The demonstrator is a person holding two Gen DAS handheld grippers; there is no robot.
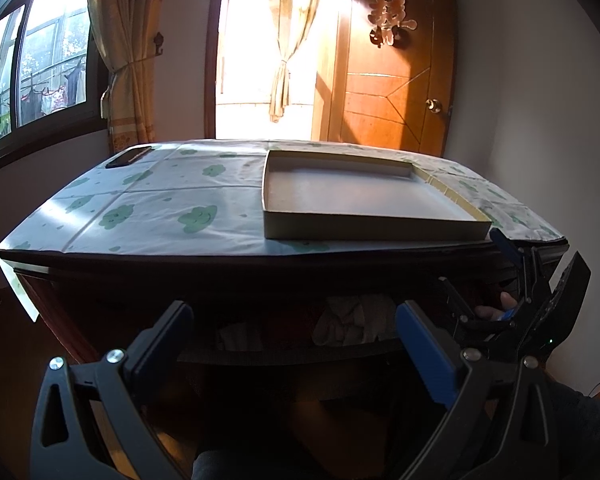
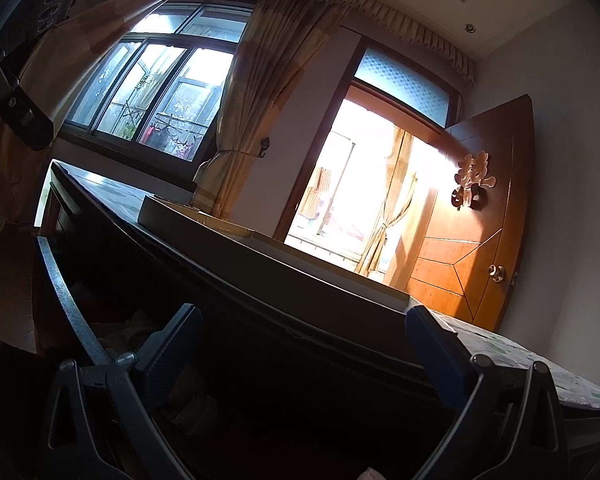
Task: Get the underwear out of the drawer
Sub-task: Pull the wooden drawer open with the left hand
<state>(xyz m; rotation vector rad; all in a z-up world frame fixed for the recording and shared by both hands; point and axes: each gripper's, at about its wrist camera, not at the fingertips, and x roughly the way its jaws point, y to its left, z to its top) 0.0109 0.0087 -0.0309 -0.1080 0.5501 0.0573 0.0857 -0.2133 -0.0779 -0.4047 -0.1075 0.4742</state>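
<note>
Under the dresser top a dark drawer [image 1: 292,350] stands pulled out, with pale crumpled underwear [image 1: 352,320] bunched inside it. My left gripper [image 1: 296,332] hangs open just in front of the drawer, nothing between its blue pads. My right gripper [image 1: 512,276] shows at the right edge of the left wrist view, near the dresser's right corner, with a fingertip of the person behind it. In the right wrist view the right gripper [image 2: 304,336] is open below the dresser's edge, and pale cloth [image 2: 140,324] lies dimly in the drawer [image 2: 72,312] to its left.
A shallow cardboard box lid [image 1: 364,196] lies on the cloud-print cloth [image 1: 160,208] covering the dresser top. A dark phone [image 1: 128,156] rests at the far left corner. Behind are a curtained window [image 1: 32,60], a bright doorway and an open wooden door [image 1: 396,68].
</note>
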